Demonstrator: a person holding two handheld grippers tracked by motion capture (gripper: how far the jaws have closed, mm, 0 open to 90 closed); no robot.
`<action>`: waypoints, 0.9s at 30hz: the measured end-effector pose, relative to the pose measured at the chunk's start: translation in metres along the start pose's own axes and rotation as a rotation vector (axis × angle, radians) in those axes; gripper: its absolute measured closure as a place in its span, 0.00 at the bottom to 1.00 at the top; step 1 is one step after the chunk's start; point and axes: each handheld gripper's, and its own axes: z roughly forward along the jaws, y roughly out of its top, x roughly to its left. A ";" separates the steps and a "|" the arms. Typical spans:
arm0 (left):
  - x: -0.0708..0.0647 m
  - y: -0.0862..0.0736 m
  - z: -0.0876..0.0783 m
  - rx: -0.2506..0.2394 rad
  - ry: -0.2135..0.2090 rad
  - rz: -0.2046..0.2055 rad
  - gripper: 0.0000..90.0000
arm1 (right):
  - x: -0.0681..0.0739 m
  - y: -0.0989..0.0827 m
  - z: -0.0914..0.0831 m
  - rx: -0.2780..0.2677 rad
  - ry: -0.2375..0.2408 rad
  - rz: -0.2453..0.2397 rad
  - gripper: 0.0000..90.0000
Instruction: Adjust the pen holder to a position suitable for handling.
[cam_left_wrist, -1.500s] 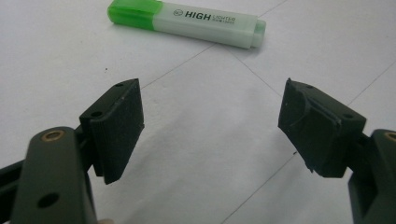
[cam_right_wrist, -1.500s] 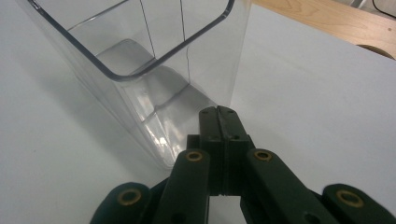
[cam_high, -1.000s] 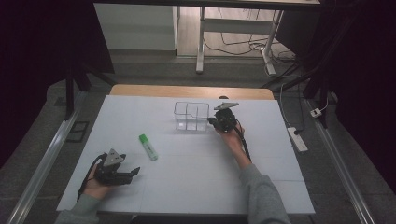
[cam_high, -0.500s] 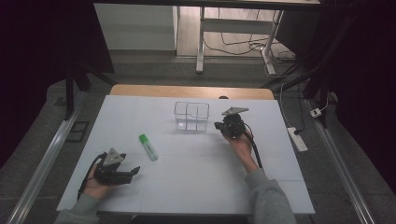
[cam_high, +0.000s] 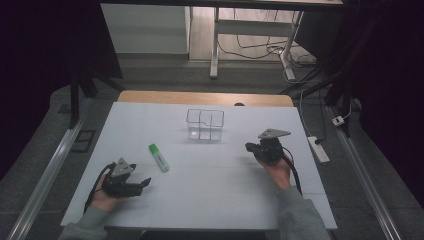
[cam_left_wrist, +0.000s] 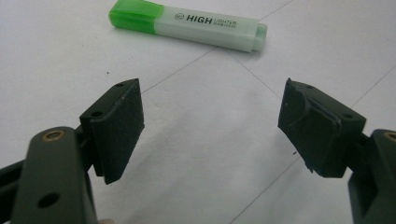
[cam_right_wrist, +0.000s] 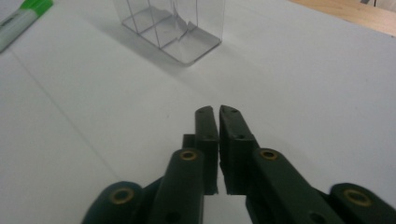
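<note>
My right gripper (cam_right_wrist: 218, 109) is all but closed: its two black jaws stand with only a thin slit between them and nothing in that slit, and they have just been opening a crack from fully shut. A second ago this gripper was up against the clear divided organizer (cam_right_wrist: 173, 28); now it has pulled back to the right-hand side of the white table (cam_high: 225, 200), well apart from the box and pointing back toward it. I read that as the right hand being finished at the organizer and out of the way. The organizer stands upright near the far middle of the table, and its compartments look empty as far as I can tell. My left gripper (cam_left_wrist: 210, 107) has not budged: it rests low at the near left with its jaws spread wide and empty. The green highlighter (cam_left_wrist: 187, 23) lies flat on the table just beyond them, cap on, apart from both pads. So the pickup looks like the left hand's job, and it is not yet begun. By count I have two grippers, one highlighter and one organizer, whose inner cells I cannot count reliably. There is also one white power strip (cam_high: 318, 148) on the floor off the table's right edge
</note>
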 end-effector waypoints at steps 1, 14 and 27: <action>0.000 0.000 0.000 0.001 0.000 0.002 0.25 | -0.001 -0.006 -0.008 0.002 0.001 -0.002 0.85; 0.002 0.001 0.002 -0.003 -0.003 -0.009 0.25 | 0.000 -0.033 -0.043 0.004 0.016 0.029 0.51; 0.004 0.003 0.002 -0.017 -0.015 -0.013 0.25 | 0.013 -0.056 -0.063 0.024 0.029 0.020 0.44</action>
